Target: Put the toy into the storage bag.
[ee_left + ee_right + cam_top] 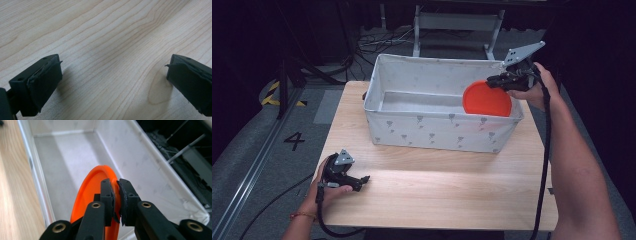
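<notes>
An orange plate (486, 99) hangs on edge inside the right end of a white fabric bin (412, 131). My right gripper (495, 80) is shut on the plate's rim, and in the right gripper view the plate (87, 192) is pinched between the two black pads above the bin's floor (62, 165). At the table's front left my left gripper (364, 179) rests in a hand on the wood. Its jaws stand wide apart in the left gripper view (113, 75), with bare table between them.
The wooden table (447, 190) has free surface in front of the bin. Behind the bin are a metal frame (457, 22) and cables on the floor. A floor rail (252, 165) and a painted number run along the left.
</notes>
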Tool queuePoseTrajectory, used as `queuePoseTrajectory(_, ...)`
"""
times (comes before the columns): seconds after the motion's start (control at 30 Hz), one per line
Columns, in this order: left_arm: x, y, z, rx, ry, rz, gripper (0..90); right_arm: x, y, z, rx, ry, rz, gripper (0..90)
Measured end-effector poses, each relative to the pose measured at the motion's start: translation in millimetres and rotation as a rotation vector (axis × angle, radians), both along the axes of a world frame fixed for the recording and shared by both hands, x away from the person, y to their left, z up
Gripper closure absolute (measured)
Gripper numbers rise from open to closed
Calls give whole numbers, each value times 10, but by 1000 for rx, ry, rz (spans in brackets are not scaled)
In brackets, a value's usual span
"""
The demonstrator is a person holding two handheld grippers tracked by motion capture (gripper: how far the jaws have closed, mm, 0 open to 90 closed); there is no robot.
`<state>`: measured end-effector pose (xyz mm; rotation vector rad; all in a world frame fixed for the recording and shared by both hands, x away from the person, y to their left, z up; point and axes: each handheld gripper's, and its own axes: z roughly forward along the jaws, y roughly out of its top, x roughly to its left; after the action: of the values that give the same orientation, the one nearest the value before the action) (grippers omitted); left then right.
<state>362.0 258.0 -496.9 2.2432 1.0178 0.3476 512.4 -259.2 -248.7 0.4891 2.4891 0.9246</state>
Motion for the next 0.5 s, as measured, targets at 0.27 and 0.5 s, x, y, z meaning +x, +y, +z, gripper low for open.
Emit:
queuePoseTrajectory(0.27,-8,3,1,3,-2,5,5,-42,-5,-229,-98,68,80,827)
queuePoseTrajectory(0.5,-6,4,2,5,-5,4,5,-26,80,-291,-178,111,124,825)
